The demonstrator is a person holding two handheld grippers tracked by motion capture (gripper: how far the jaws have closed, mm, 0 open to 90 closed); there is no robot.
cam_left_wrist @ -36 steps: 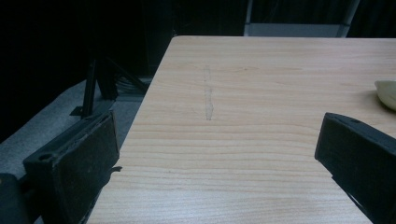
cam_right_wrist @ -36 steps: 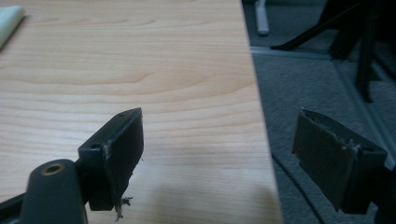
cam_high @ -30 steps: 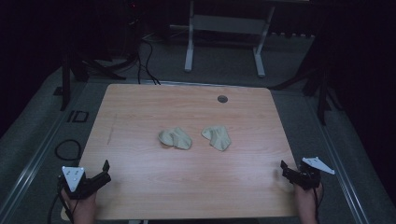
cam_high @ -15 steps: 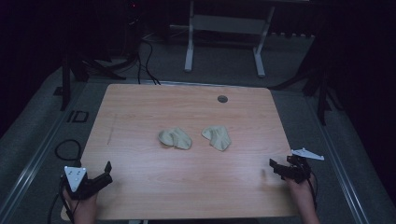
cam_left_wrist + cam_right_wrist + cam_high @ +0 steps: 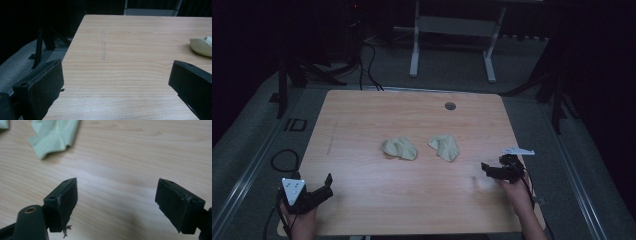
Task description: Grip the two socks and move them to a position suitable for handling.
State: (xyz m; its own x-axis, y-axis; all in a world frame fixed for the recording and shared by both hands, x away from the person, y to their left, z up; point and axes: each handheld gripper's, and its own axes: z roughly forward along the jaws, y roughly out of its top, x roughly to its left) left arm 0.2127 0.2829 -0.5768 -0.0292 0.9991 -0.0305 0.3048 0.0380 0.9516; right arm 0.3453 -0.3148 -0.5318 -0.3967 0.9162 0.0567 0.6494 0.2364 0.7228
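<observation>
High view: at the table's (image 5: 362, 115) near-left corner, the left gripper (image 5: 323, 188) is held low in the person's left hand (image 5: 301, 222), its grey three-cornered plate facing up and its jaws aimed toward the table's middle. Left gripper view: the 2 black jaws stand spread wide apart over bare wood, nothing between them, with the left cloth (image 5: 202, 46) lying well ahead at the frame's right edge. High view, centre: 2 pale, crumpled cloths rest on the wood, the left cloth (image 5: 400, 148) and the right cloth (image 5: 445, 146), near each other but apart. A small dark round disc (image 5: 450, 105) sits toward the far edge. High view, right: the right gripper (image 5: 490, 169), held in the right hand (image 5: 513, 192), hovers near the table's right edge, pointing left toward the right cloth and apart from it. Right gripper view: its 2 jaws are likewise spread wide and empty above the wood, with the right cloth (image 5: 53, 135) lying ahead at upper left.
</observation>
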